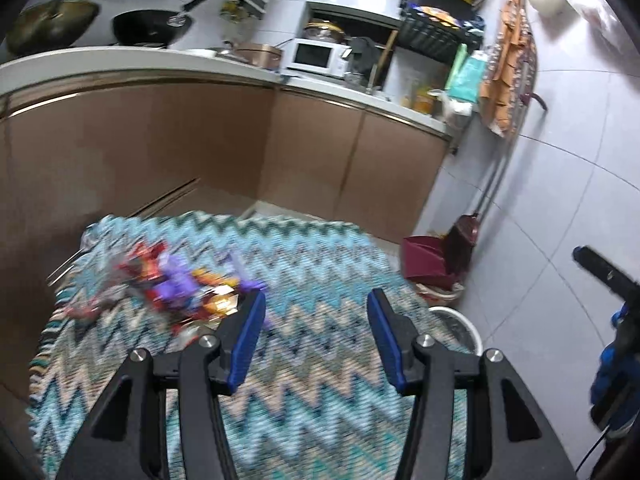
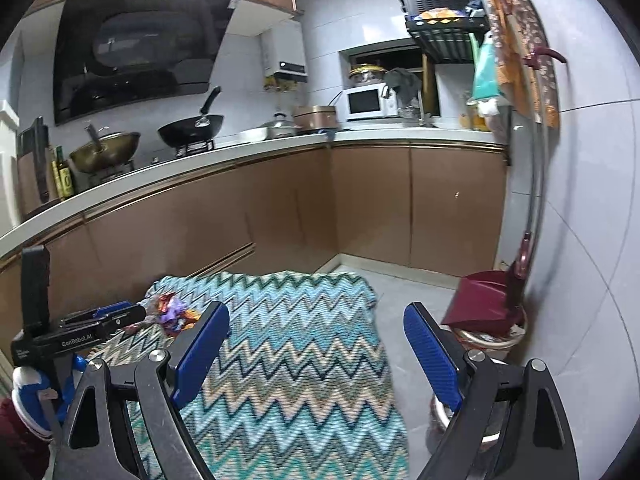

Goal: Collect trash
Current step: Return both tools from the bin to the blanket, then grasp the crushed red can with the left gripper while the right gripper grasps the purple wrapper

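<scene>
A pile of crumpled wrappers [image 1: 180, 284], red, purple and orange, lies on the far left part of a zigzag-patterned cloth [image 1: 312, 264] over a low table. It also shows in the right wrist view [image 2: 172, 310]. My left gripper [image 1: 316, 320] is open and empty, held above the cloth, just right of the wrappers. My right gripper [image 2: 316, 344] is open and empty, over the cloth's right edge. A round white bin [image 1: 460, 328] stands on the floor right of the table; it shows under my right gripper's finger [image 2: 472, 420].
Brown kitchen cabinets [image 2: 360, 208] with a white counter run behind the table. A dark red dustpan and broom [image 2: 492, 300] lean on the tiled right wall over a basin. Woks, a pot and a microwave [image 2: 366, 102] sit on the counter.
</scene>
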`<state>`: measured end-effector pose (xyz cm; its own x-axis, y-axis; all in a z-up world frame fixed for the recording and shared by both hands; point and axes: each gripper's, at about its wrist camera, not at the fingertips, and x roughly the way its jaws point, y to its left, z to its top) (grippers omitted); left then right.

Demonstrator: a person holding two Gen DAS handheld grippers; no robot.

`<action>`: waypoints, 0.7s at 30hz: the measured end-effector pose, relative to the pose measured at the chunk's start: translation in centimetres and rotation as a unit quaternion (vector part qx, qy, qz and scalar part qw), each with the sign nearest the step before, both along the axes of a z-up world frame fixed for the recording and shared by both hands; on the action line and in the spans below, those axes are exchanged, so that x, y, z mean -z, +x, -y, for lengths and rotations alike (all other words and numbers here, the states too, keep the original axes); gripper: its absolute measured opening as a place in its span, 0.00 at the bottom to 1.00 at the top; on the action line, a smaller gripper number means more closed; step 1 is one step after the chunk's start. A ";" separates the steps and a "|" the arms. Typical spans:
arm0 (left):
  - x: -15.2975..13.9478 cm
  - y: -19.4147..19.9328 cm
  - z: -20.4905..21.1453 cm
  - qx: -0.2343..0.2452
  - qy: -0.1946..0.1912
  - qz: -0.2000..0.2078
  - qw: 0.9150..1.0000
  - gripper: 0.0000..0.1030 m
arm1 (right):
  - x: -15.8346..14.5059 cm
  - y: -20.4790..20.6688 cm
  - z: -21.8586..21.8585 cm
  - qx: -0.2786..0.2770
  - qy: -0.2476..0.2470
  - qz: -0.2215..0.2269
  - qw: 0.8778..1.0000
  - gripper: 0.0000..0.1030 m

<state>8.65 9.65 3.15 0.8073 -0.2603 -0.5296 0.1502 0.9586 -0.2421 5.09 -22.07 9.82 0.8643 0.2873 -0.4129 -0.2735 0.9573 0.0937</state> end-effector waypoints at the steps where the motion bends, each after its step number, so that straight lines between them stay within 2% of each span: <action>1: 0.7 -0.2 -0.9 -0.007 0.006 -0.003 1.000 0.49 | 0.0 0.1 -0.6 -0.004 0.000 -0.003 1.000 0.86; 5: 3.8 -0.7 -4.4 -0.021 0.020 -0.027 0.999 0.52 | 0.4 0.7 -3.0 -0.024 0.002 -0.014 1.000 0.86; 9: 7.2 -0.2 -7.4 -0.026 0.015 -0.063 0.998 0.56 | 1.6 2.5 -5.5 -0.050 -0.001 -0.032 0.998 0.86; 14: 10.8 1.7 -8.0 -0.017 0.007 -0.101 0.995 0.56 | 4.1 5.7 -9.0 -0.082 -0.010 -0.066 0.994 0.86; 21: 13.0 5.9 -6.5 0.001 0.016 -0.121 0.993 0.56 | 8.7 10.3 -13.1 -0.117 -0.018 -0.119 0.986 0.86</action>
